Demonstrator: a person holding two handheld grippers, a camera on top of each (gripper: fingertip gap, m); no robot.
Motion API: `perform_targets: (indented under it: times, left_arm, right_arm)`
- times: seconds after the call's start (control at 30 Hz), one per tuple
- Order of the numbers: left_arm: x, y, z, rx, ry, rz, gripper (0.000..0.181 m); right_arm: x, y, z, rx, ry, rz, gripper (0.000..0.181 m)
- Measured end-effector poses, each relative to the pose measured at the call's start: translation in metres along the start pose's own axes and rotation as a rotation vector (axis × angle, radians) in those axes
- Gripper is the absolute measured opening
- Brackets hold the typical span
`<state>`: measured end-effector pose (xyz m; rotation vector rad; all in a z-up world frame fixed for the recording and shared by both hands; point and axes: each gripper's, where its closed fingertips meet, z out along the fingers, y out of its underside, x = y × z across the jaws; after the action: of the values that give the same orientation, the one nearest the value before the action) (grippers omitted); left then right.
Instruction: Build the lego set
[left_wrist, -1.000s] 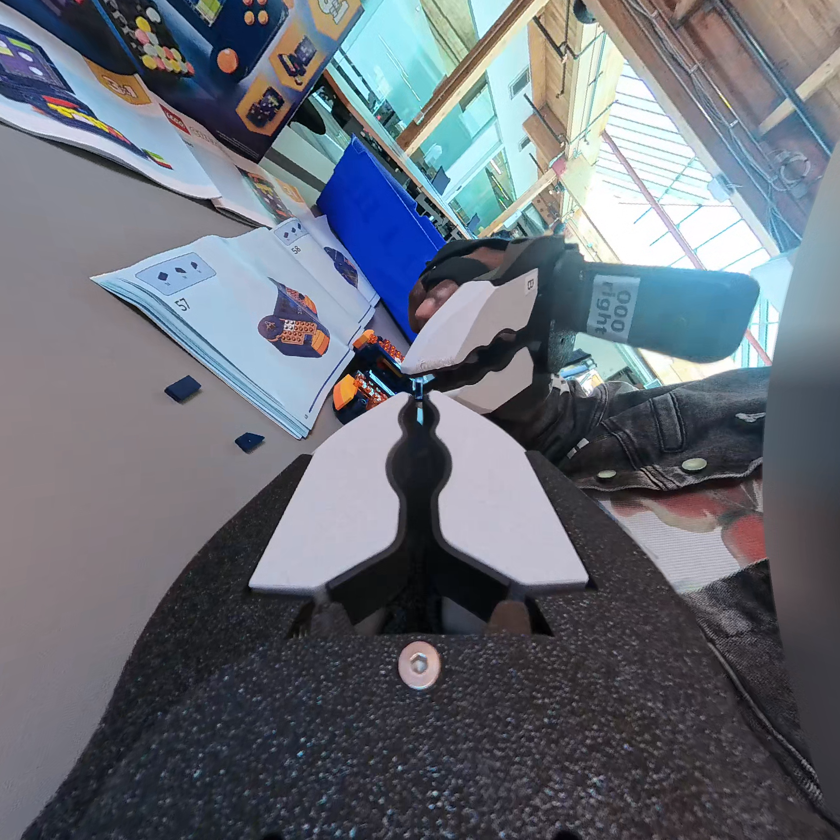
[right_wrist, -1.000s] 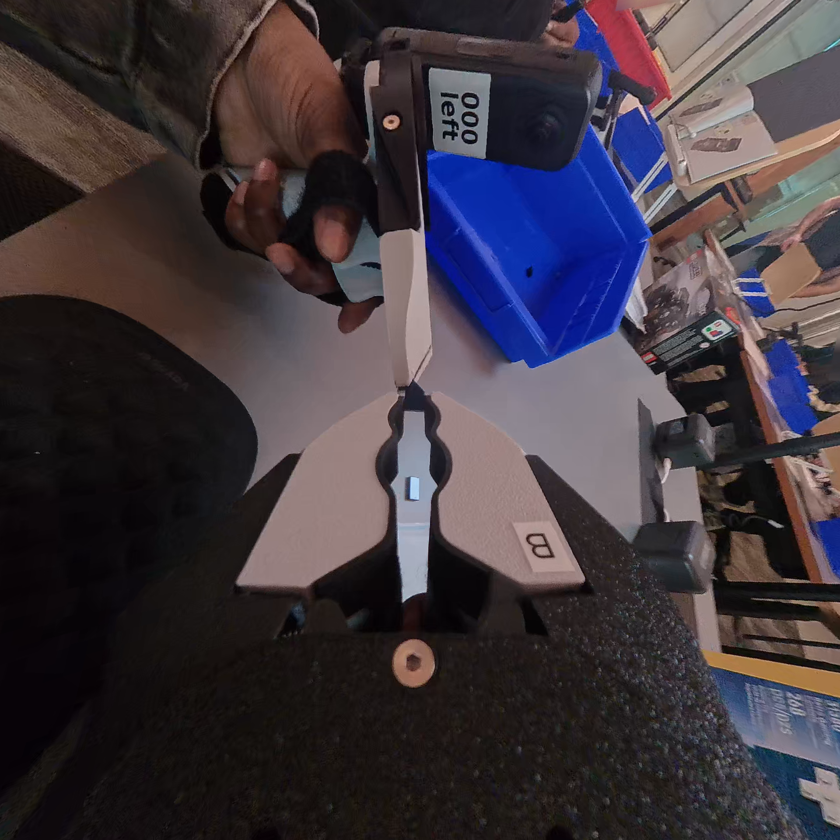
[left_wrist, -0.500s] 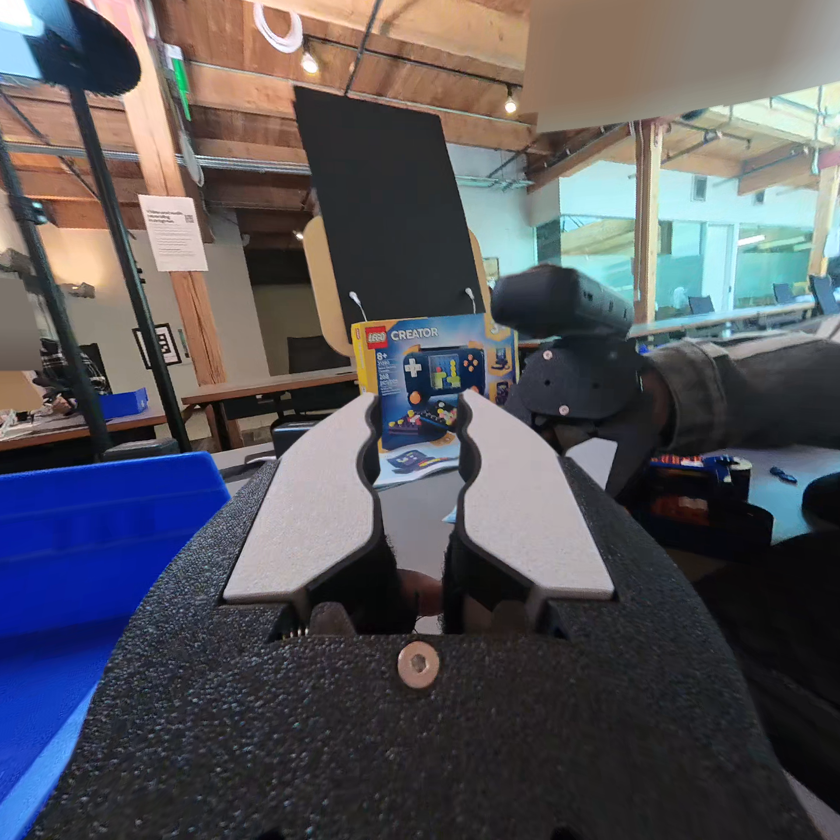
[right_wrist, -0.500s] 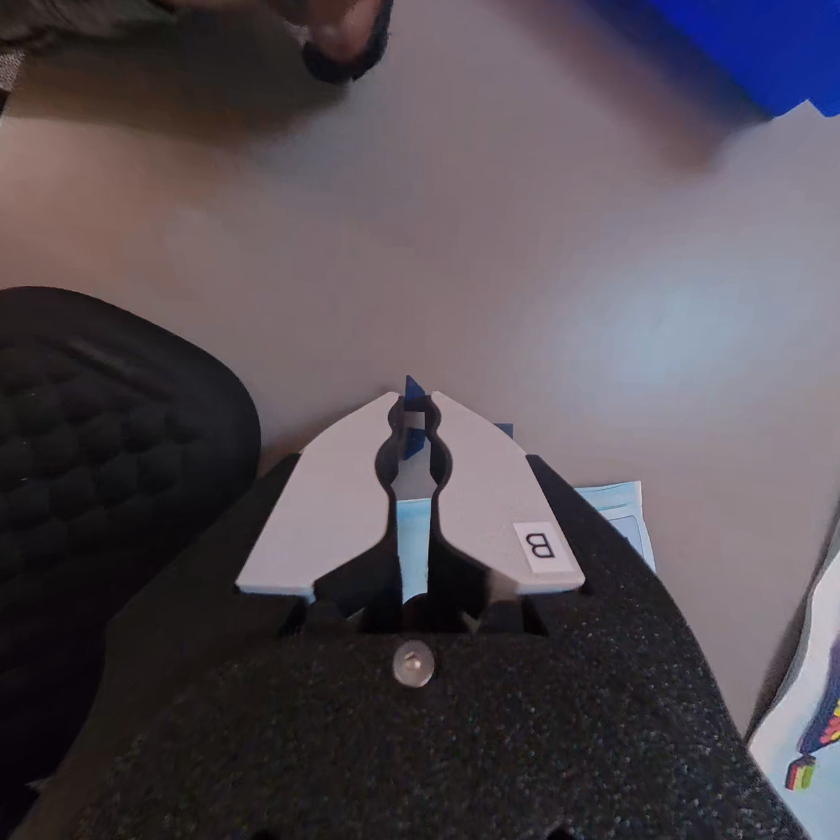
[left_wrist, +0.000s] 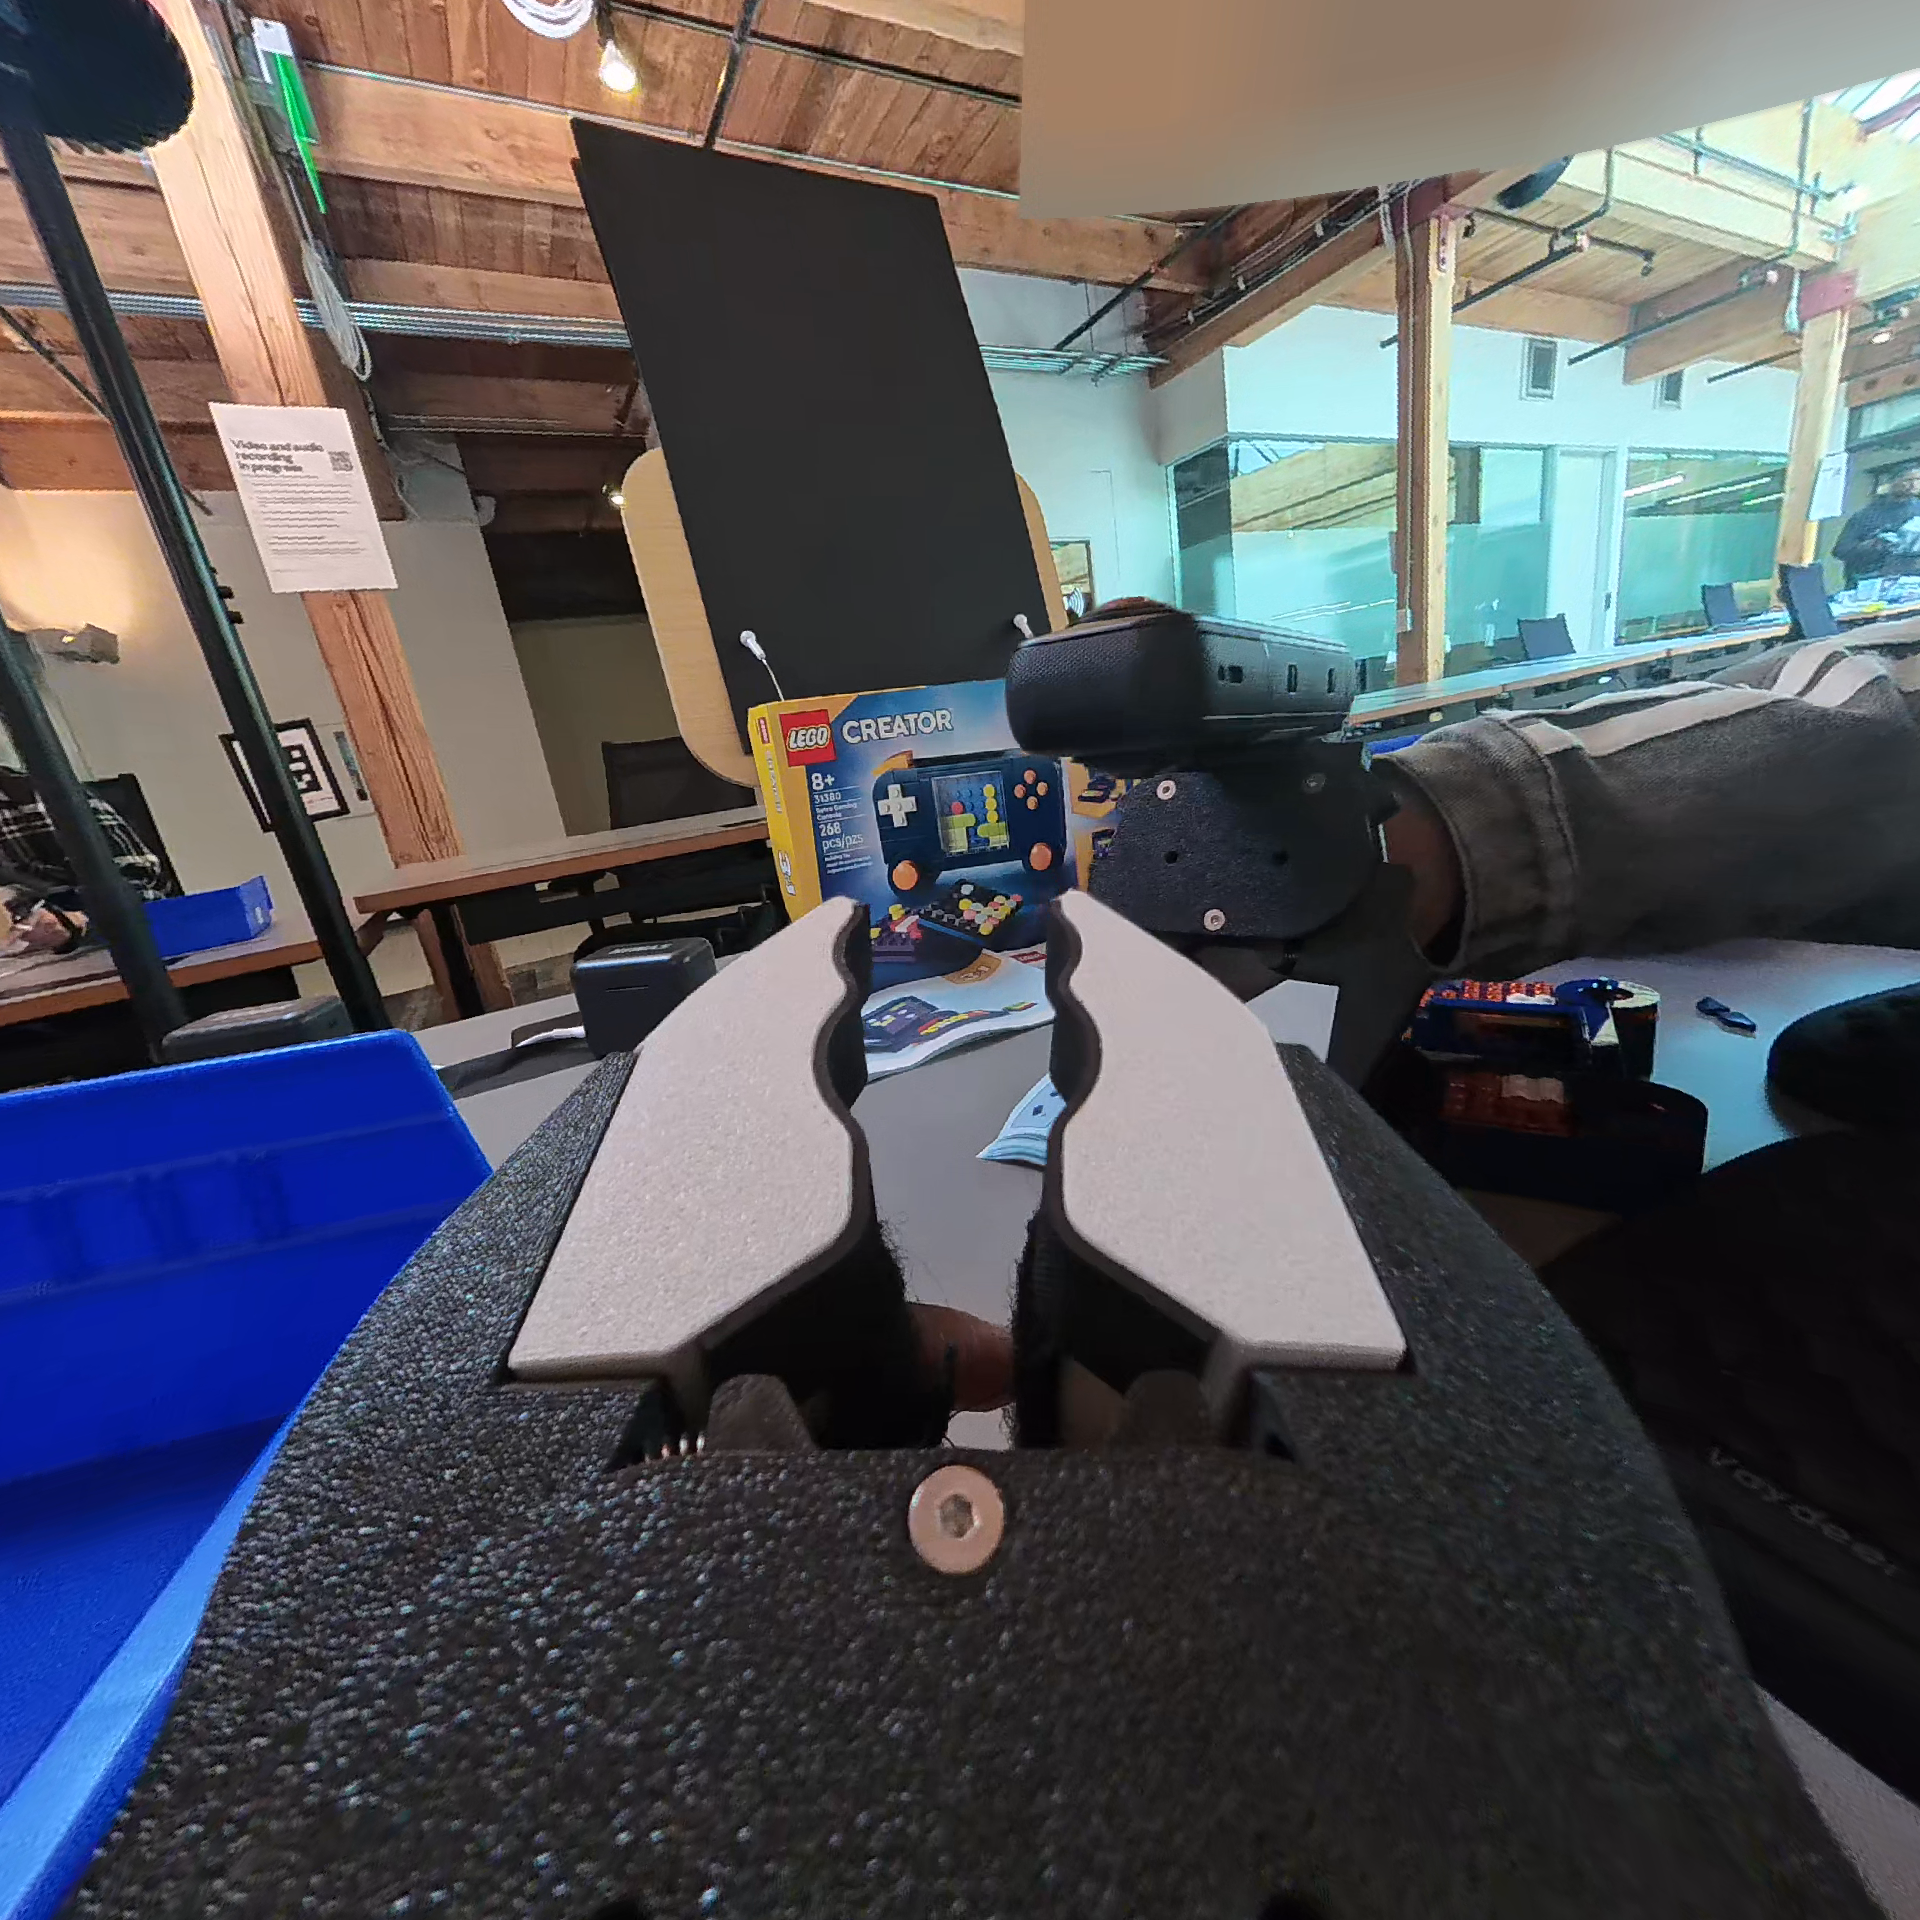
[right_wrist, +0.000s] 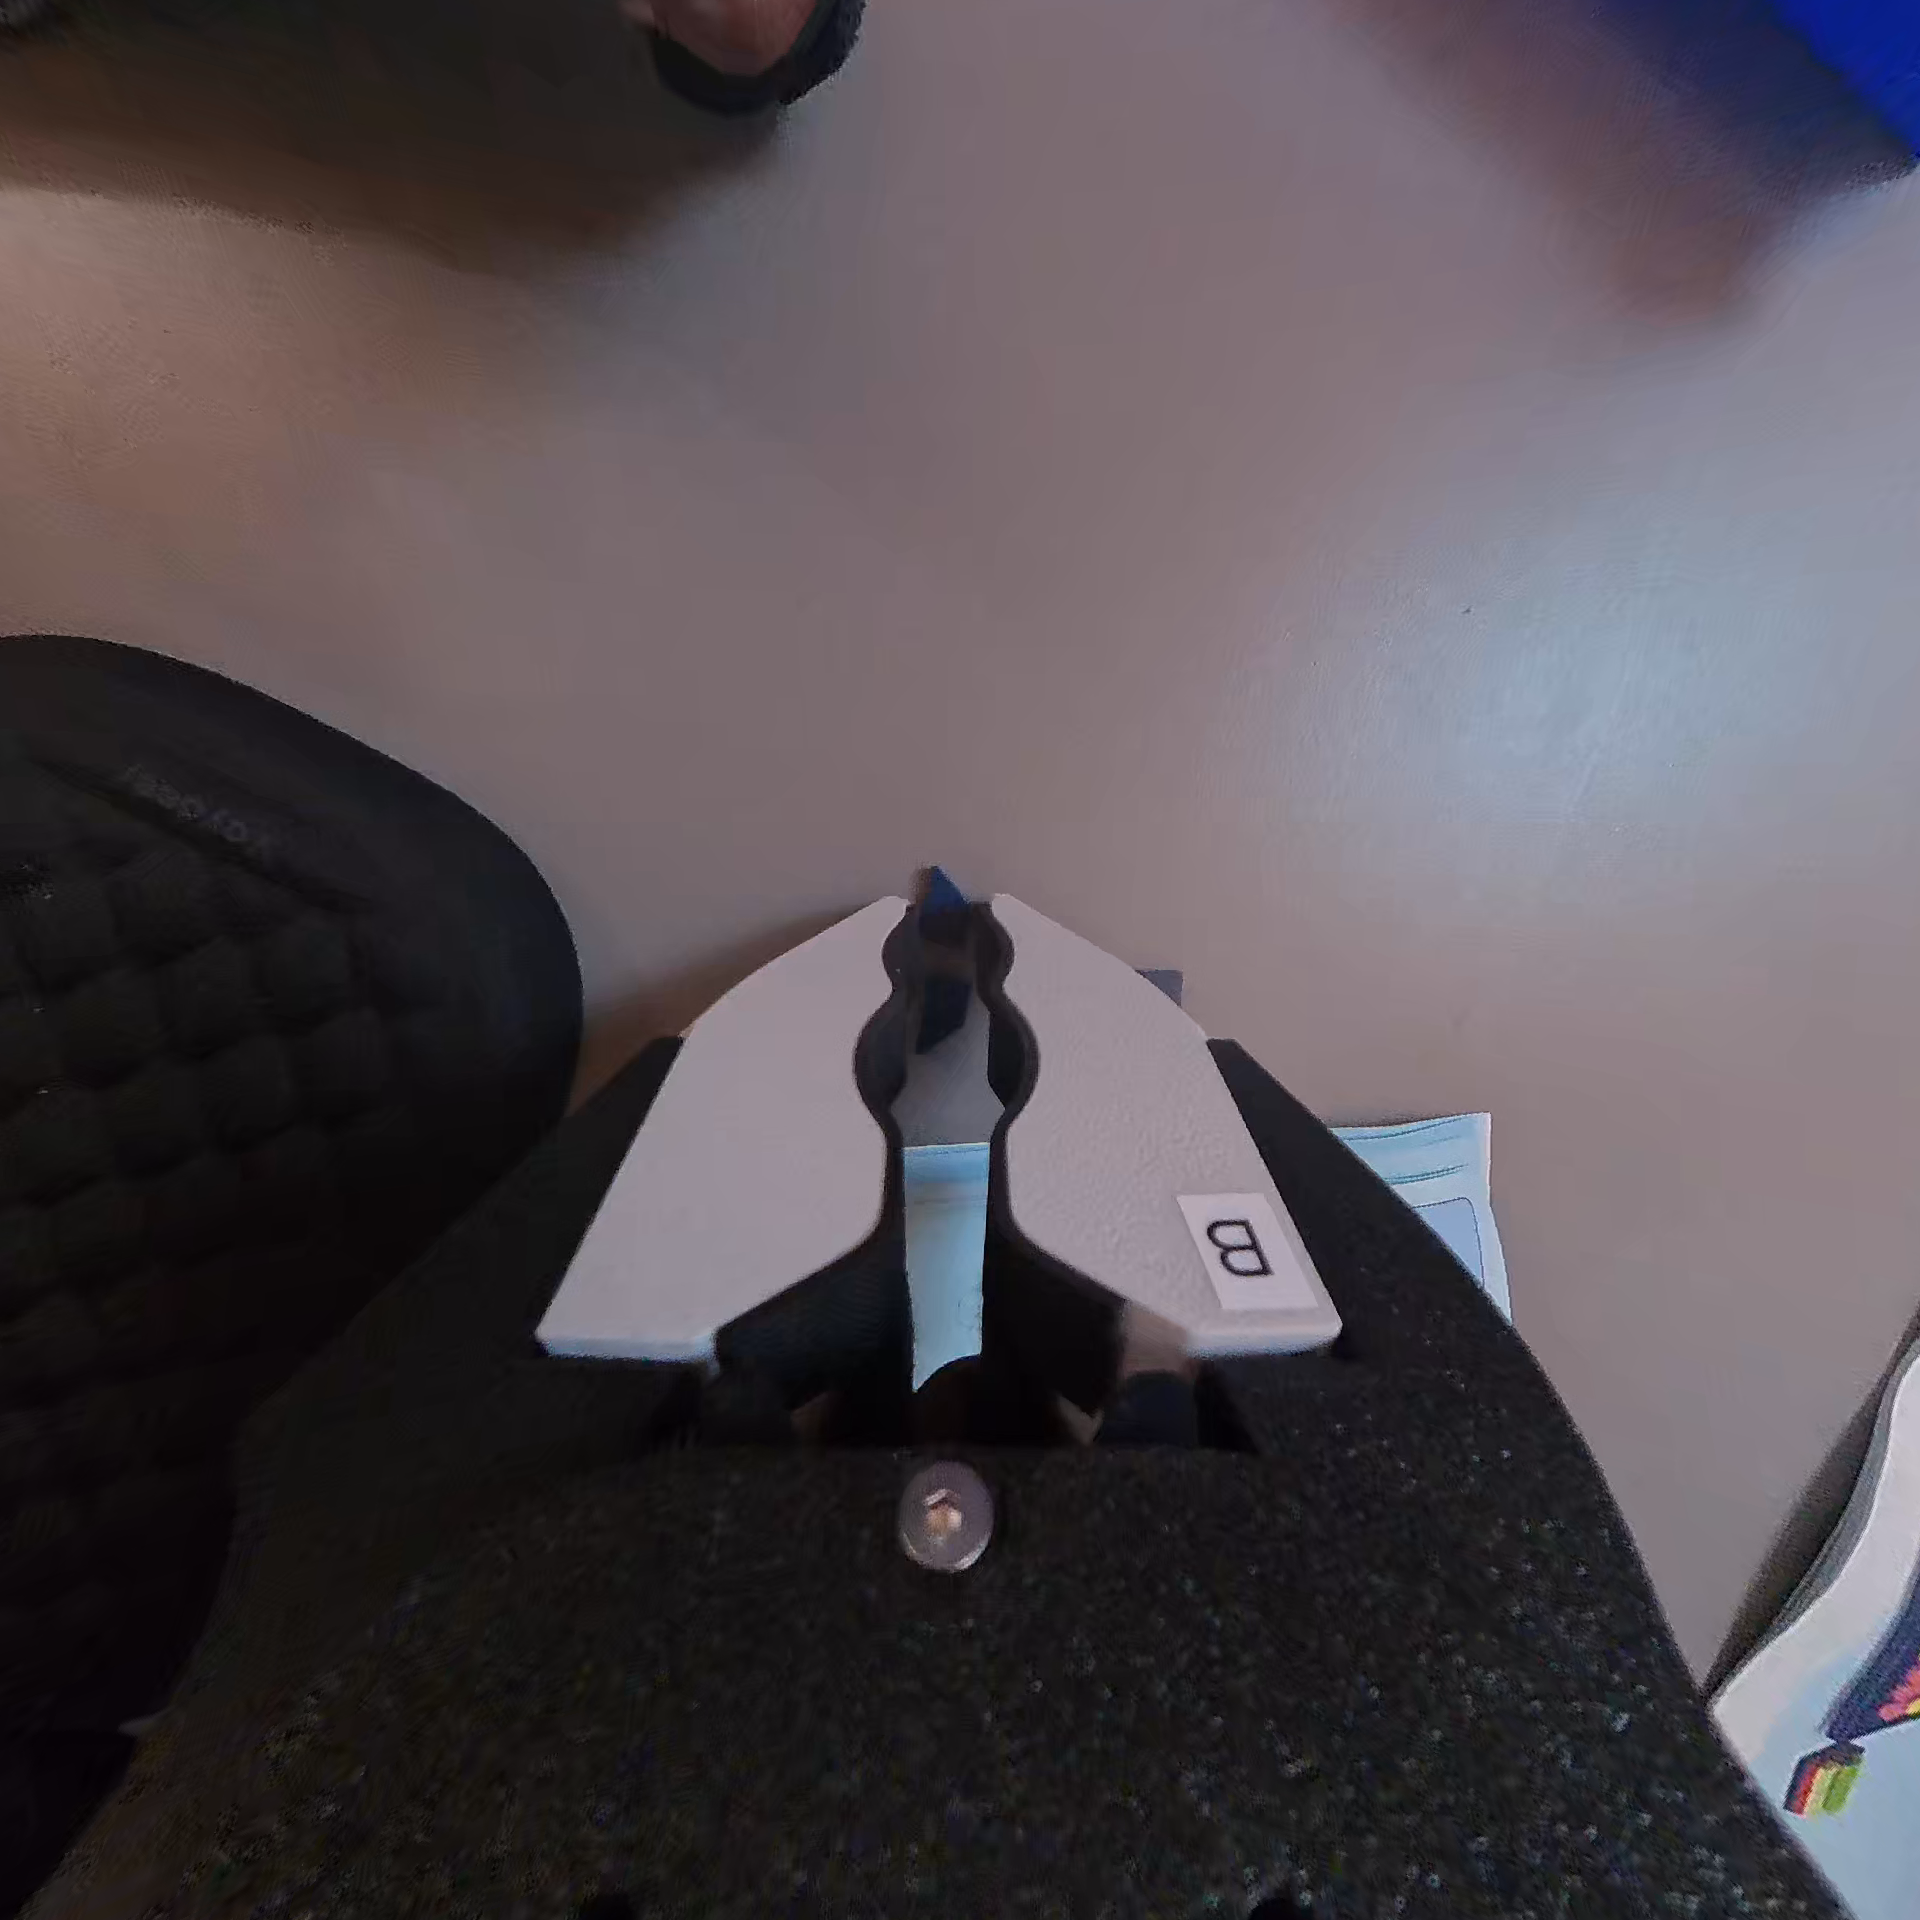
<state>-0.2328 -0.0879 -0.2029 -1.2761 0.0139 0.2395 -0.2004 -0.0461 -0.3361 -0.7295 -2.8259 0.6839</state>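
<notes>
My left gripper (left_wrist: 954, 914) is open and empty, held level above the table and looking across the room. The partly built dark blue and orange model (left_wrist: 1527, 1049) sits on the table to its right. The right gripper's black body (left_wrist: 1226, 831) hangs over the table ahead, tilted down. In the right wrist view my right gripper (right_wrist: 945, 906) is shut on a small dark blue piece (right_wrist: 941, 896), whose corner pokes out past the fingertips. It points down at the grey table (right_wrist: 1143, 571), with an open instruction booklet (right_wrist: 1439, 1164) under it.
A blue bin (left_wrist: 208, 1226) stands close on the left. The lego box (left_wrist: 914, 800) and a booklet (left_wrist: 935, 1023) are at the back. A small blue piece (left_wrist: 1725, 1013) lies far right. A black pad (right_wrist: 208, 987) lies left of the right gripper; another booklet (right_wrist: 1849, 1714) lies at lower right.
The two grippers were tip to tip on the small piece. My left gripper opened and swung away to level. My right gripper kept the piece and turned down toward the table.
</notes>
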Motion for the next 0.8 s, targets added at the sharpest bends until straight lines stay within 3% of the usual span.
perform_targets:
  times: [0.23,0.43,0.5,0.63,0.8]
  left_arm:
    - [0.002,0.002,0.001,-0.013,0.012,0.0,0.032]
    - [0.02,0.016,0.006,-0.108,0.126,0.015,0.031]
    - [0.03,0.028,0.009,-0.204,0.214,0.01,0.031]
    - [0.055,0.073,0.004,-0.577,0.454,0.078,0.034]
    - [0.058,0.109,0.006,-0.814,0.546,0.177,0.023]
  right_arm:
    - [0.001,-0.004,-0.005,0.038,0.0,0.005,0.013]
    - [0.014,-0.001,-0.062,0.182,0.091,0.113,0.021]
    - [0.012,0.009,-0.077,0.175,0.119,0.119,0.02]
    - [-0.007,0.025,-0.083,0.139,0.12,0.11,0.017]
    - [-0.031,0.037,-0.085,0.183,0.116,0.132,0.017]
